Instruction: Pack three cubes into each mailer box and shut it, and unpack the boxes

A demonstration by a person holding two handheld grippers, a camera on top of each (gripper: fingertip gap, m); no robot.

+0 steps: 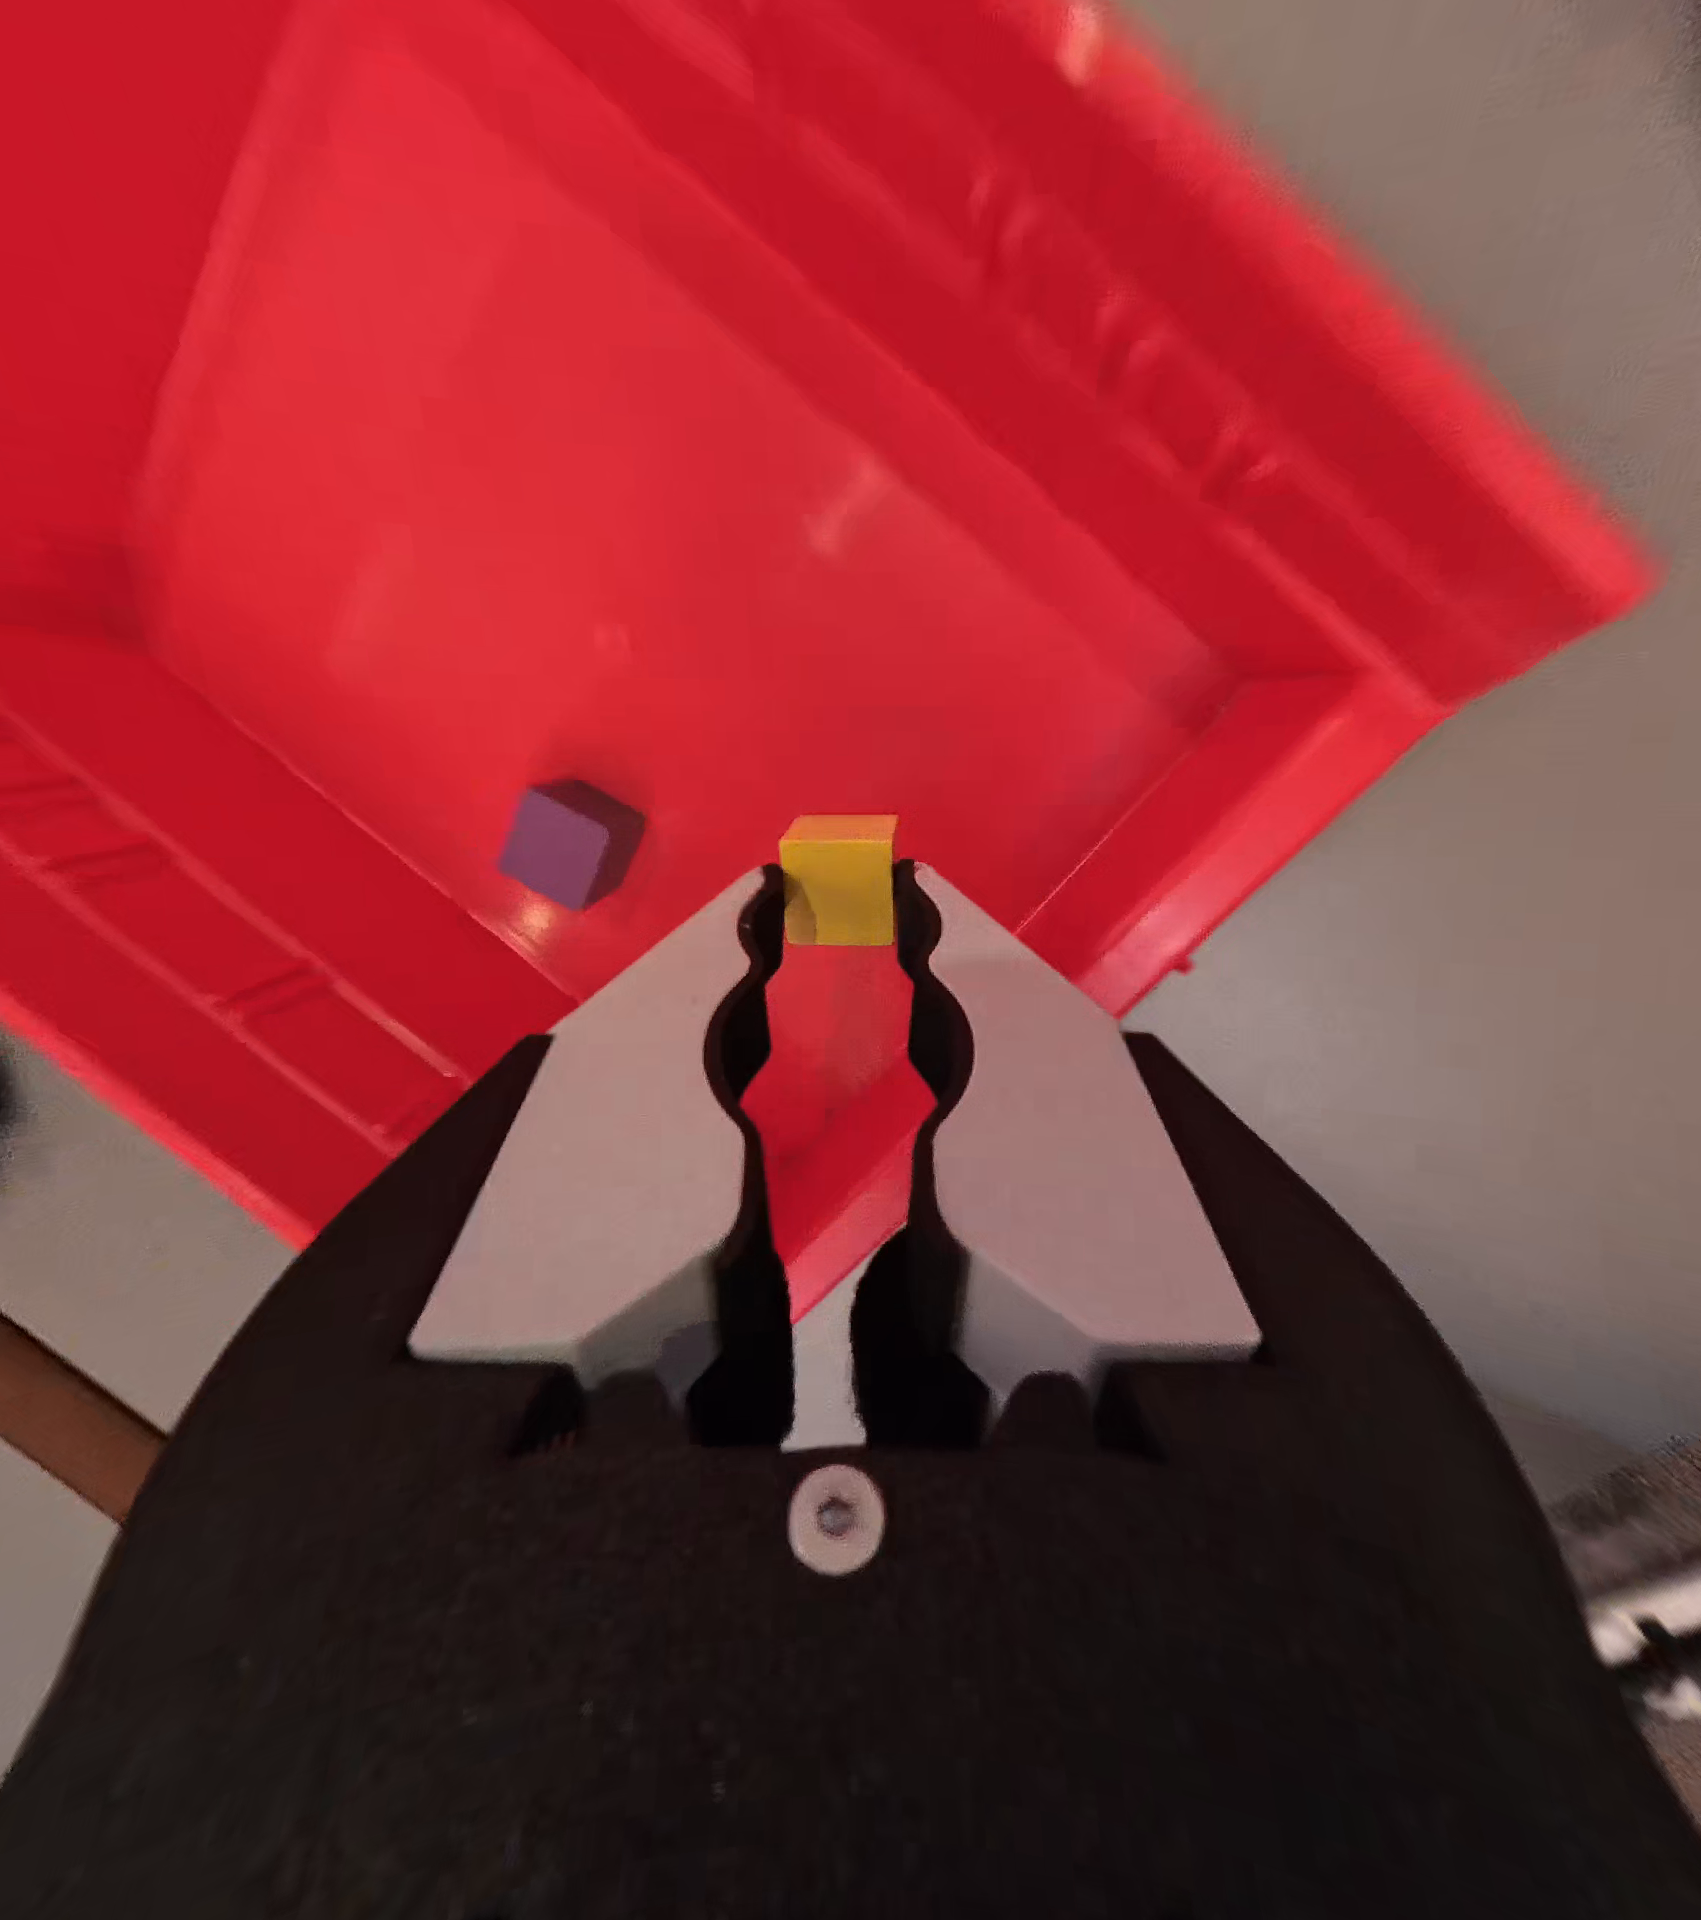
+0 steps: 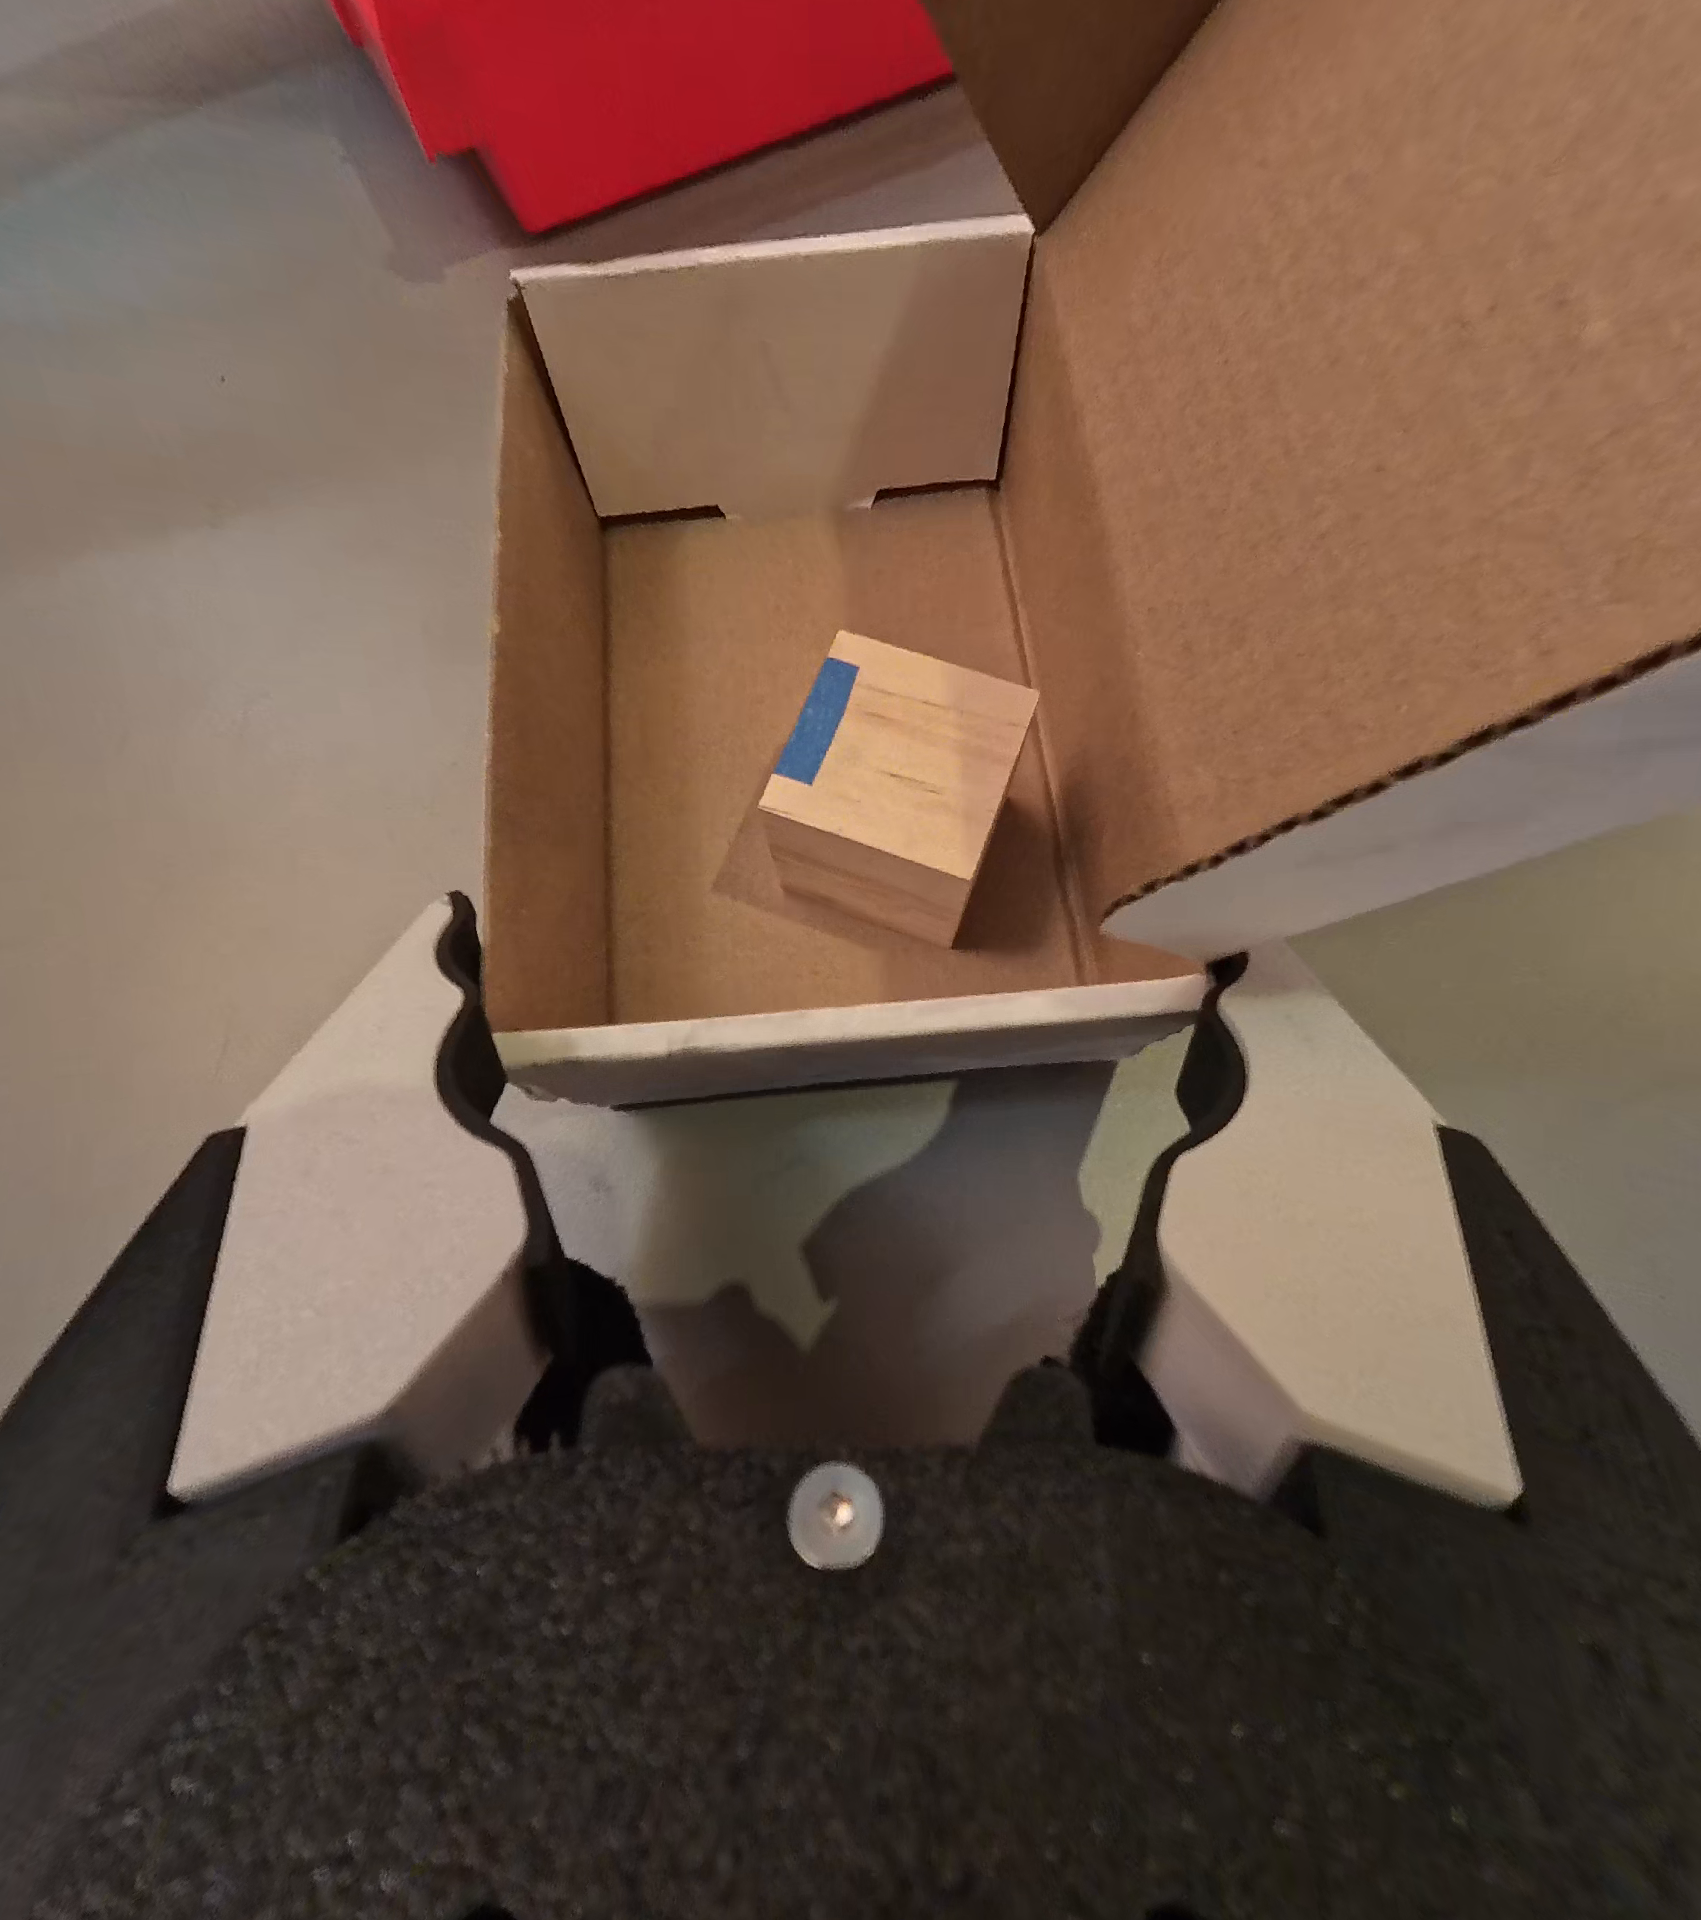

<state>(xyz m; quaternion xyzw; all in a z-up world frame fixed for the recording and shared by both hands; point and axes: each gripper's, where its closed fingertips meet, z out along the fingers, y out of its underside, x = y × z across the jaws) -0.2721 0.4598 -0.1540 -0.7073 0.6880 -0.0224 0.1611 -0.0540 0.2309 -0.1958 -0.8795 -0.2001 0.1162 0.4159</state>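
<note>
Above the red plastic bin (image 1: 617, 436), the left gripper (image 1: 839, 883) pinches a small yellow cube (image 1: 841, 883) between its two fingertips, the grey fingers with black wavy pads drawn close against the cube's left and right sides. Whether the cube is lifted clear of the bin floor or resting on it cannot be told. Just to its left, a small purple cube (image 1: 567, 844) lies on the bin floor near the near corner, apart from the gripper. The bin sits on a pale grey tabletop (image 1: 1552, 1091), whose brown wooden edge (image 1: 15, 1382) shows at lower left; the outer parts of the left wrist view are blurred.

In the right wrist view, the right gripper (image 2: 846, 940) stands spread wide, its two fingers flanking the near wall of an open white-and-brown cardboard mailer box (image 2: 545, 727), one at each near corner; contact with the cardboard cannot be told. The box lid (image 2: 1397, 468) is raised at the right, its brown inner face turned toward the cavity. Inside, one pale wooden cube (image 2: 893, 790) with a strip of blue tape (image 2: 817, 722) on its top face rests on the box floor, turned askew to the walls and nearer the lid side. Beyond the far wall of the box, a corner of the red bin (image 2: 669, 94) shows on the same tabletop (image 2: 150, 571).
</note>
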